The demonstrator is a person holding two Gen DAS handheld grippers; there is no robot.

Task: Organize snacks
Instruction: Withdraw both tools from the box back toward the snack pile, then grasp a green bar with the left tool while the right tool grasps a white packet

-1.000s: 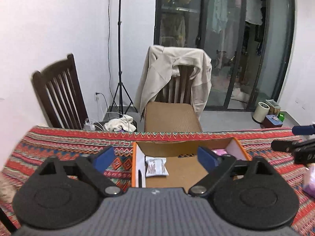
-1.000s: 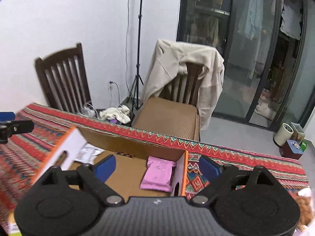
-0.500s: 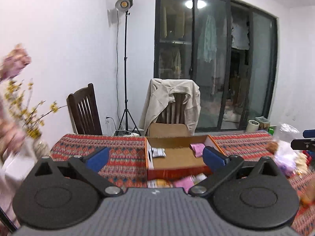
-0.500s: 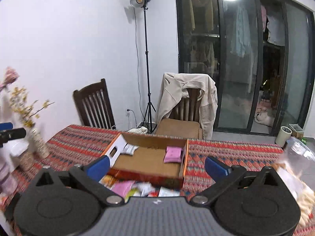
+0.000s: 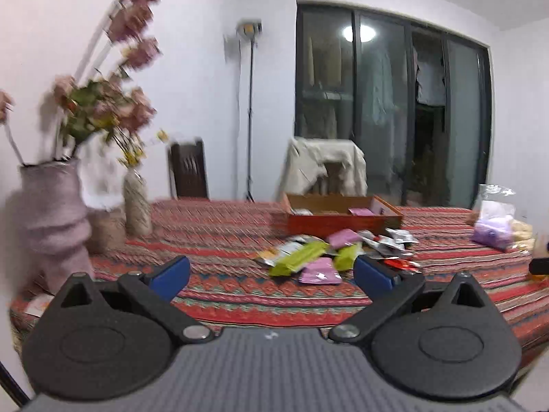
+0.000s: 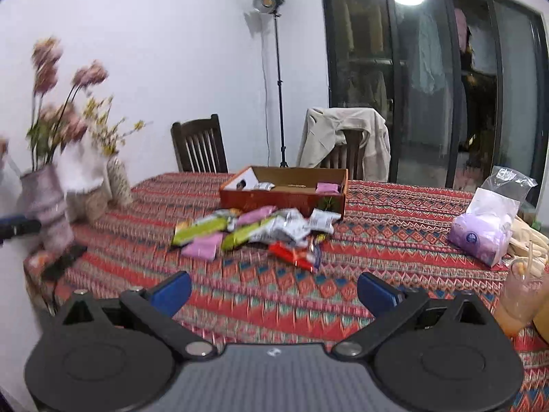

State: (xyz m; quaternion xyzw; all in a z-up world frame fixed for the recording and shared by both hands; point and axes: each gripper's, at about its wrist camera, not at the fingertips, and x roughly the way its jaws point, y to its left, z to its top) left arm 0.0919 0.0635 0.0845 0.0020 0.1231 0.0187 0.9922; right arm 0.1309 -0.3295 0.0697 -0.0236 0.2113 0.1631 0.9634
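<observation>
A heap of snack packets [image 6: 260, 233] in green, pink, silver and red lies on the patterned tablecloth [image 6: 394, 219], just in front of an open cardboard box [image 6: 284, 192]. Inside the box lie a pink packet [image 6: 329, 188] and a silver packet [image 6: 264, 186]. The same heap [image 5: 329, 250] and box [image 5: 343, 213] show in the left wrist view. My left gripper [image 5: 272, 273] and my right gripper [image 6: 274, 290] are both open and empty, well back from the heap at the near edge of the table. The left gripper's tip [image 6: 15, 228] shows at the left border.
Vases of flowers [image 5: 55, 213] and a slim bottle vase [image 5: 137, 209] stand at the table's left end. A purple tissue pack under a clear bag [image 6: 487, 230] and drink cups [image 6: 521, 298] sit at the right. Two chairs [image 6: 202, 147] and a light stand [image 6: 278, 79] are behind the table.
Both grippers have pulled far back from over the box to the near table edge. The snack heap, vases and right-hand items have come into view. Both stayed open and empty.
</observation>
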